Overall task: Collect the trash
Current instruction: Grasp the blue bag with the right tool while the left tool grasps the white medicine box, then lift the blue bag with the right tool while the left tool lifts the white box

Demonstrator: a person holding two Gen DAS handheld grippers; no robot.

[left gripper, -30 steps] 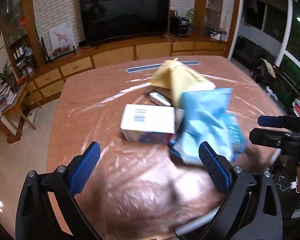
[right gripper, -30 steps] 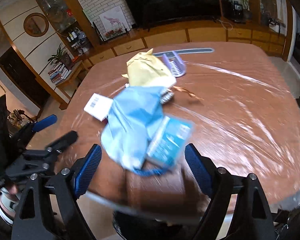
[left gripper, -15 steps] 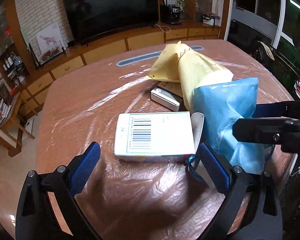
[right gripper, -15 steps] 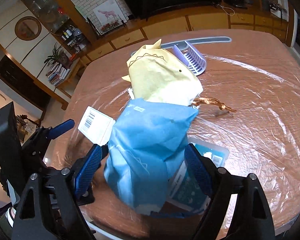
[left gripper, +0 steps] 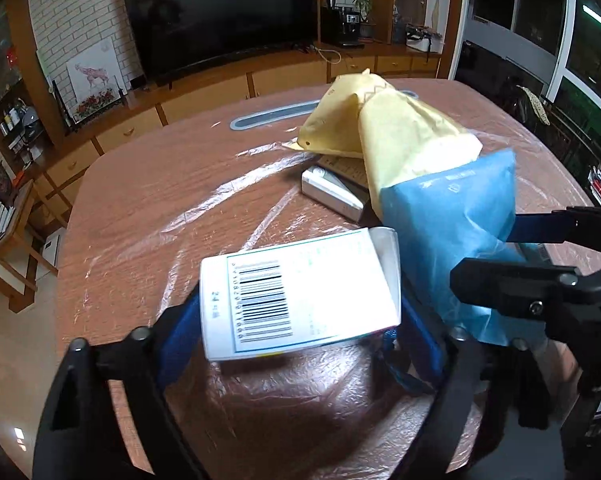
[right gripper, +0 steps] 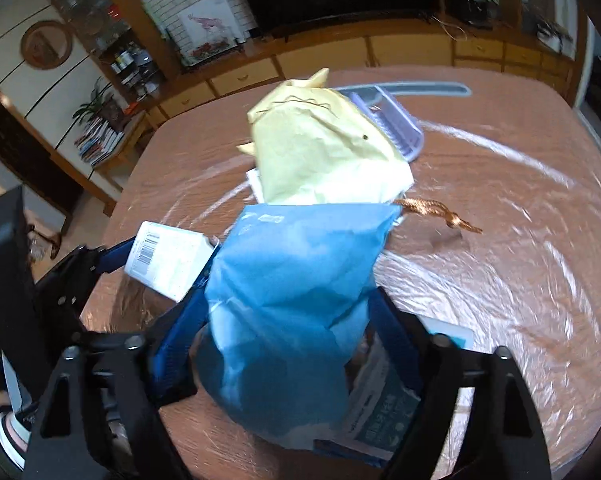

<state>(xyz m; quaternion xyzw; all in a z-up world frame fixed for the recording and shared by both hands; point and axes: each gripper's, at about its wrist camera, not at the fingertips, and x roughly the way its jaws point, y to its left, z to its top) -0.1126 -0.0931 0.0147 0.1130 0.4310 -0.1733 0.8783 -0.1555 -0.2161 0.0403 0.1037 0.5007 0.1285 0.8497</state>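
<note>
Counting left to right across the table [left gripper: 148, 200]: one white carton [left gripper: 300, 300], one small white box [left gripper: 330, 194], one yellow paper bag [left gripper: 400, 136], one blue paper bag [left gripper: 448, 232], one lavender slatted basket [right gripper: 396, 128] lying on its side behind the yellow bag, one gold twisted cord [right gripper: 440, 212], and one teal printed packet [right gripper: 384, 404] under the blue bag.

The left gripper [left gripper: 300, 332] has its two blue fingers against the left and right ends of the white carton, closed onto it; the carton's near end looks raised off the plastic sheet, though the angle leaves that unsure. The right gripper [right gripper: 288, 332] stands just beside it, its blue fingers pressing in on both flanks of the blue paper bag, which bulges up between them.

The heap sits toward the near edge of the table. The far left half and the whole right side are bare plastic-covered wood, well apart from any trash. The teal printed packet lies close to the near edge. A grey inlaid strip [left gripper: 276, 114] runs along the far side.

The white carton shows a black barcode inside a thin teal frame, with "24" printed beside it; the smaller print is too blurred to read. The packet carries white characters, also unreadable.
</note>
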